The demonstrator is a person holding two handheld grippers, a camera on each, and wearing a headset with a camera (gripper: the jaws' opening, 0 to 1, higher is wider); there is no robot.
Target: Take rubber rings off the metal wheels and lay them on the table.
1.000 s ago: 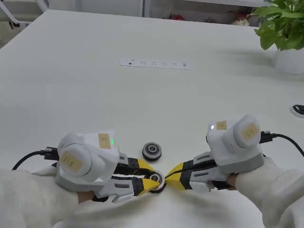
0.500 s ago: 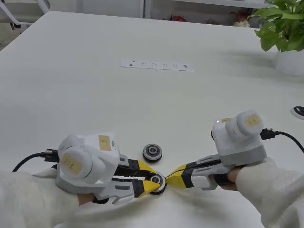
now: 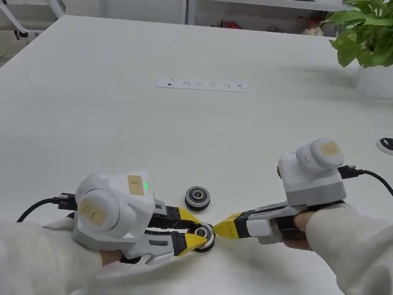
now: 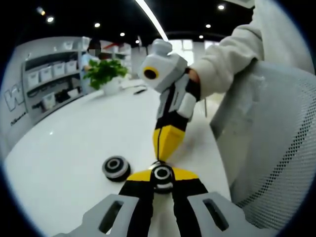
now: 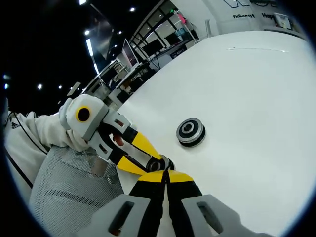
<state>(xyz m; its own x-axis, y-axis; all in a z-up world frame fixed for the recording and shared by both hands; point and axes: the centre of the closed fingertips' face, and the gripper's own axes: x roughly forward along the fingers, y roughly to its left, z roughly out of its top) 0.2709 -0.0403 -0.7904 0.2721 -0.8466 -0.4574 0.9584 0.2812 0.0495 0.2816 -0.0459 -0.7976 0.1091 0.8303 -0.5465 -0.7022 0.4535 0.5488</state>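
Note:
A small metal wheel with a black rubber ring [image 3: 203,234] sits between the yellow tips of my left gripper [image 3: 200,235], which is shut on it near the table's front edge. In the left gripper view the same wheel [image 4: 162,174] is clamped at my jaw tips. My right gripper [image 3: 220,230] comes in from the right, jaws shut, its tip against the wheel's rim [image 5: 161,163]. Whether it pinches the ring I cannot tell. A second ringed wheel [image 3: 197,197] lies flat on the white table [image 3: 123,117] just behind, also seen as a wheel [image 5: 190,131] in the right gripper view.
A white power strip [image 3: 202,84] lies mid-table. A potted plant [image 3: 365,34] stands at the far right corner, with a black cable [image 3: 385,143] at the right edge. A mesh chair back [image 4: 276,148] is close behind the table's front edge.
My right gripper has rolled so its camera box now stands higher, with its tip still at the held wheel. The left gripper and both wheels have stayed put.

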